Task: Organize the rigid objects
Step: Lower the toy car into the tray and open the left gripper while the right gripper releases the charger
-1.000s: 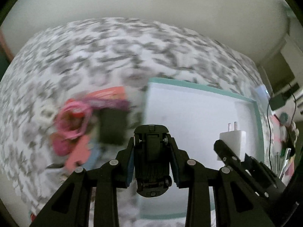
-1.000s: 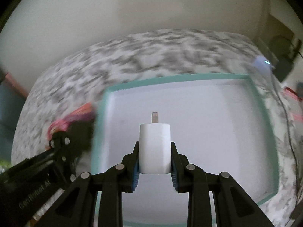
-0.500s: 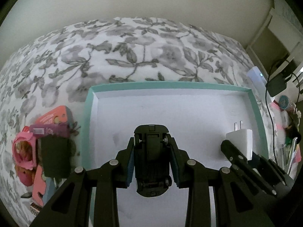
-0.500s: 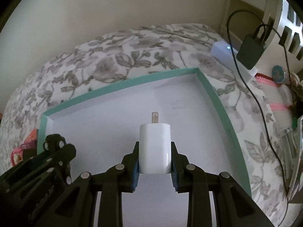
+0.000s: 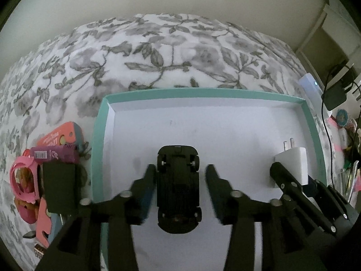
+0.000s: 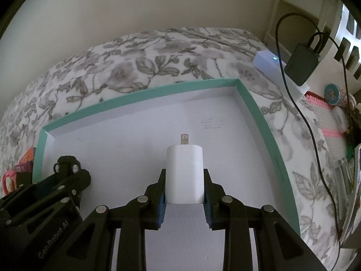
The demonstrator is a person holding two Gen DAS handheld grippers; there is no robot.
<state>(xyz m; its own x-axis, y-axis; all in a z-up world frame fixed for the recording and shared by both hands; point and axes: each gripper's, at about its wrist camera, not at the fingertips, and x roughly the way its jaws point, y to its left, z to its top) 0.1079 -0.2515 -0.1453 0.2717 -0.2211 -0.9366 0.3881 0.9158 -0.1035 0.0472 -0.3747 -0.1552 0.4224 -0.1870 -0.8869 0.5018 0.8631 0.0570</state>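
A teal-rimmed box (image 5: 99, 135) with a white floor lies on a floral bedspread. My left gripper (image 5: 180, 176) is open over the box, its fingers apart on either side of a black toy car (image 5: 178, 187) that lies upside down on the box floor. My right gripper (image 6: 184, 180) is shut on a white plug charger (image 6: 184, 176), held over the right part of the box (image 6: 259, 113). The charger also shows in the left wrist view (image 5: 293, 164).
Left of the box lie a pink ring toy (image 5: 22, 178), a black block (image 5: 59, 187), a purple packet (image 5: 54, 154) and orange cards (image 5: 61, 135). A white power strip with a black adapter (image 6: 302, 65) and its cable sits at the right.
My left gripper has opened and the toy car now lies free between its fingers. Both grippers have moved in over the box. The right gripper still holds the charger.
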